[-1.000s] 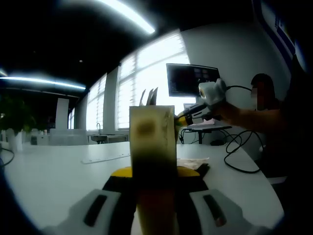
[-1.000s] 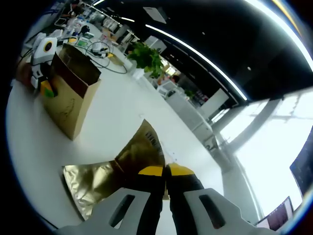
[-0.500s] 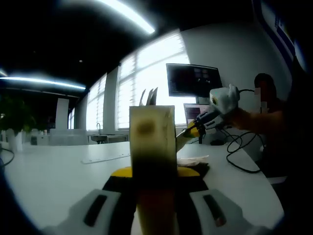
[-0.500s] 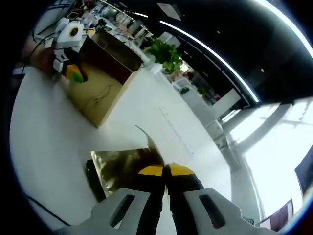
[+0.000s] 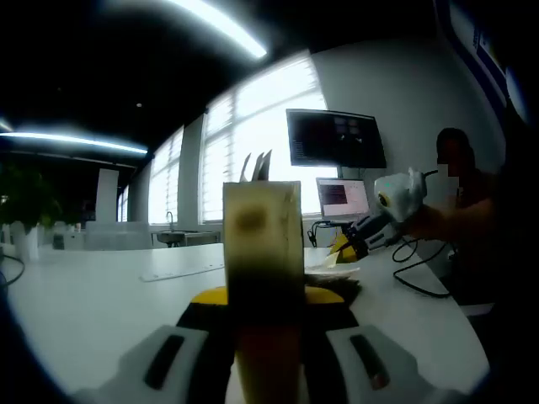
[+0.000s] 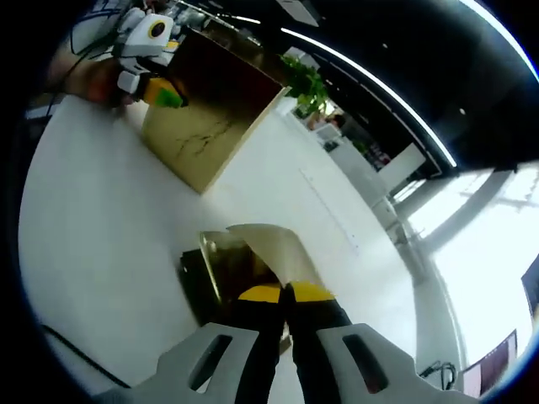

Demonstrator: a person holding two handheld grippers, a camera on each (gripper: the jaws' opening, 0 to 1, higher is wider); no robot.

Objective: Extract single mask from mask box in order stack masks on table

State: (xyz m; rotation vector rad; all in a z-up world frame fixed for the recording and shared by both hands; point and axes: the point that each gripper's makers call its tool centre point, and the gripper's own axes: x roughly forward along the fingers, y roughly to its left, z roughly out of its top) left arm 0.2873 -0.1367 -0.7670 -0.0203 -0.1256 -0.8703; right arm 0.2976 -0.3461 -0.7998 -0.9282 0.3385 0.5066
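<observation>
Right gripper view: unlabelled gold mask box (image 6: 215, 105).

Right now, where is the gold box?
In the right gripper view the box stands on the white table, upper left, held by the left gripper, beyond the gold packet the right gripper pinches.

White table (image 6: 101, 219) under box (image 6: 210, 114), masks (image 6: 227, 273)
</observation>
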